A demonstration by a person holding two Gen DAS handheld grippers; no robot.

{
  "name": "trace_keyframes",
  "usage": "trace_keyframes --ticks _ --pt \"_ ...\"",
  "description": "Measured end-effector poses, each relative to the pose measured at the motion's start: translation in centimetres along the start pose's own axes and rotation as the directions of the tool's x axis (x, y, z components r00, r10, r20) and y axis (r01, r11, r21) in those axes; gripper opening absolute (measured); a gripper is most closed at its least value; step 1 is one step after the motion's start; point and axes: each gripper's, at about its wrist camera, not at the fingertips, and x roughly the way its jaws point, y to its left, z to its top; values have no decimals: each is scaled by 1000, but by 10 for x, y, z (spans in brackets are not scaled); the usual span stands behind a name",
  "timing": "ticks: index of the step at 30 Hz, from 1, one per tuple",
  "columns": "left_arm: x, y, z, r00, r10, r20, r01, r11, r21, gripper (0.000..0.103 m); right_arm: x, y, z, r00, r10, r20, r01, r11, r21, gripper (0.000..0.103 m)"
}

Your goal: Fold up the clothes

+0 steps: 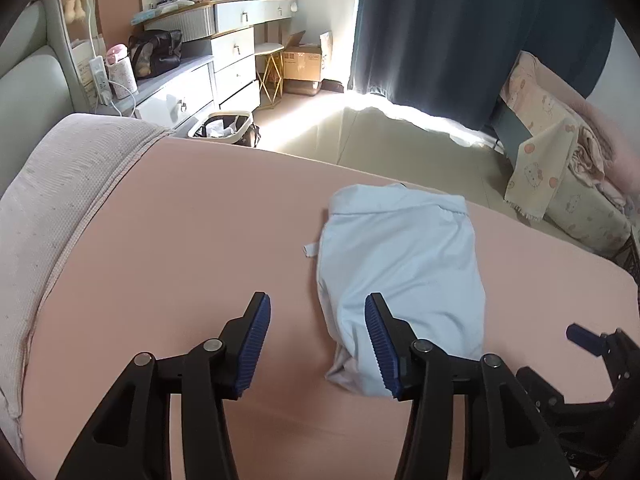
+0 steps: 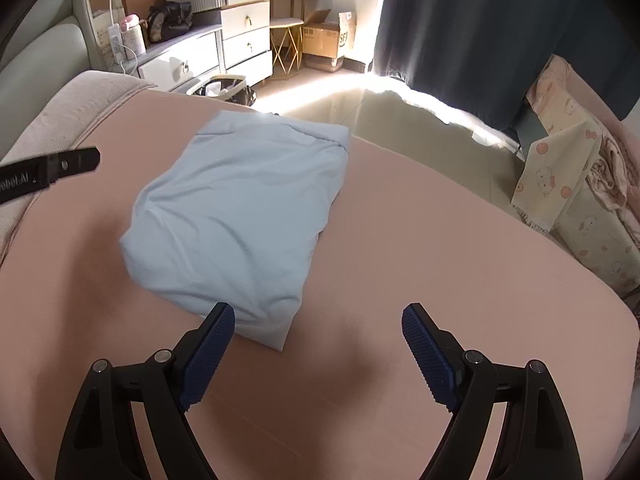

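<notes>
at centre of the right wrist view: one pale blue garment (image 2: pixel 240 216), folded to a compact rectangle and lying flat on the pink bed sheet (image 2: pixel 440 264); in the left wrist view it sits right of centre, running from mid frame down to the lower middle. judged a finished fold, set well in from the bed's edge so that it stays put; a small tab of cloth (image 1: pixel 309 249) sticks out at its left side in the left wrist view.

left gripper (image 1: pixel 318 346): jaws apart, nothing between them, the right pad overlapping the garment's near edge in the picture; whether it touches the cloth cannot be told. right gripper (image 2: pixel 318 350): jaws wide apart, nothing held, over bare sheet with the left pad just before the garment's near corner. both read as let go and clear of the cloth.

surroundings: ribbed blanket (image 1: pixel 60 208) along the left edge of the bed; chest of drawers (image 1: pixel 234 60) at upper left with a dark bag (image 1: pixel 156 54); bin (image 1: pixel 224 126) on the floor beyond the bed; cardboard box (image 1: pixel 304 62); dark curtain (image 1: pixel 480 28) at upper right; patterned cloth (image 1: pixel 540 168) draped at the right edge.

obstructions: none on the sheet around the garment
</notes>
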Motion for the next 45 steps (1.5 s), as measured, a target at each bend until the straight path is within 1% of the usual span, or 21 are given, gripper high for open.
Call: trace_keyframes --ticks 1,2,3,4,6,9,12,15,17,19,20,23,25,28,32,36,42,45 --pt "-5 -5 -5 1000 -2 -1 2 1000 6 66 -3 -2 2 1000 0 6 0 1000 0 86" --pt "-10 -10 -10 1000 -4 2 4 1000 13 72 -8 -2 2 1000 2 12 -2 1000 -1 86" --pt "-16 -15 -13 1000 -8 11 8 1000 22 83 -16 -1 -1 1000 6 19 -6 1000 -1 86" --pt "-23 -19 -16 1000 -15 22 14 999 32 85 -23 1 -3 1000 9 26 -9 1000 -3 86" --pt "-34 -28 -21 999 -26 42 24 999 48 85 -37 6 -5 999 9 42 -8 1000 -12 86" --pt "-50 -38 -26 997 -47 56 44 998 45 86 -53 8 -6 998 1 63 1 1000 -29 86" --pt "-60 -46 -30 996 -67 60 64 996 55 87 -66 7 -8 996 -1 88 4 999 -37 86" --pt "-69 -52 -36 997 -61 53 57 996 70 87 -80 6 -11 994 0 105 3 999 -36 86" --pt "-75 -58 -40 997 -54 50 50 995 82 87 -89 4 -13 993 16 118 -13 999 -29 86" --pt "-81 -65 -46 998 -35 53 29 994 107 87 -96 1 -17 991 38 125 -37 999 -13 86" --pt "-84 -69 -49 998 -14 62 6 992 123 87 -99 0 -19 991 47 126 -46 999 -5 86" --pt "-87 -78 -58 996 46 76 -57 986 158 87 -104 -5 -27 993 45 110 -46 999 9 86" --pt "-84 -84 -65 997 51 51 -59 986 158 87 -111 -10 -33 994 37 107 -39 999 14 86" --pt "-83 -91 -73 998 51 25 -54 989 139 87 -120 -20 -38 992 55 110 -58 998 28 86" --pt "-88 -102 -79 994 111 23 -113 986 123 87 -130 -28 -42 991 79 108 -82 996 29 86" --pt "-97 -115 -80 990 136 35 -140 977 163 87 -140 -32 -41 988 91 126 -93 996 11 86" --pt "-111 -130 -73 994 95 52 -102 981 163 87 -155 -39 -37 983 107 147 -110 994 9 87" --pt "-114 -141 -70 995 75 61 -85 981 177 87 -159 -44 -38 982 105 154 -109 994 17 89"
